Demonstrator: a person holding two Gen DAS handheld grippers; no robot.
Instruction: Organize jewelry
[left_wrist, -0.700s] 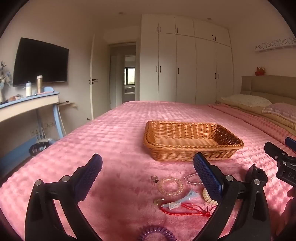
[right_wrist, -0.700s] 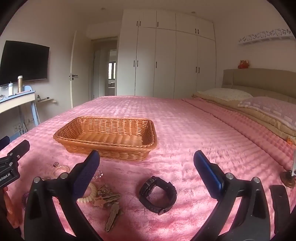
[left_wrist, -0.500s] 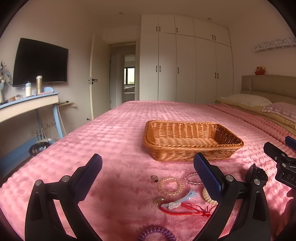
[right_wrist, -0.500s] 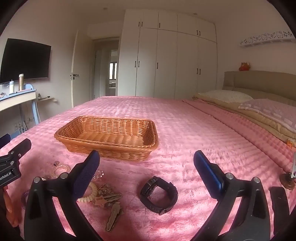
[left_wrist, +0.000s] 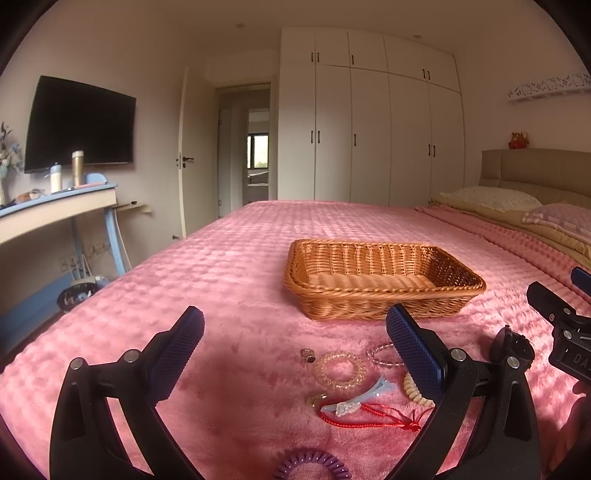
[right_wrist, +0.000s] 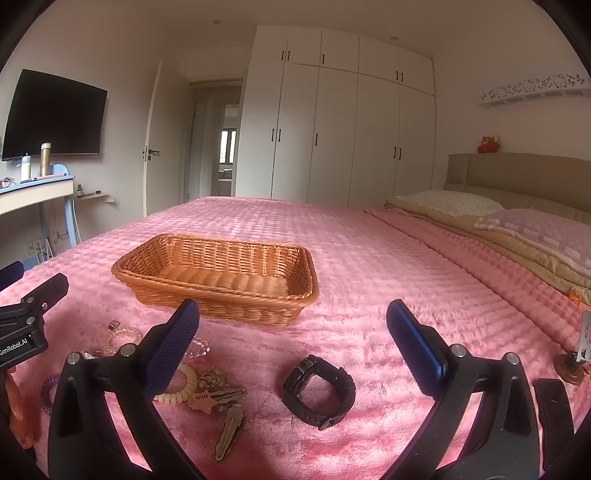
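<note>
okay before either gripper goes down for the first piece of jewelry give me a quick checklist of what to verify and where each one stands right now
1. Left gripper open and holding nothing: ok.
2. Right gripper open and holding nothing: ok.
3. Wicker basket upright on the bedspread, inside clear to receive items: ok.
4. Black watch lies alone between the right fingers, nothing over it: ok.
5. Left-side pieces separable: not ok; the light blue hair clip lies across the red cord bracelet.
6. Cream coil hair tie free of the keys: cannot tell; the right gripper's finger partly hides it.
</note>
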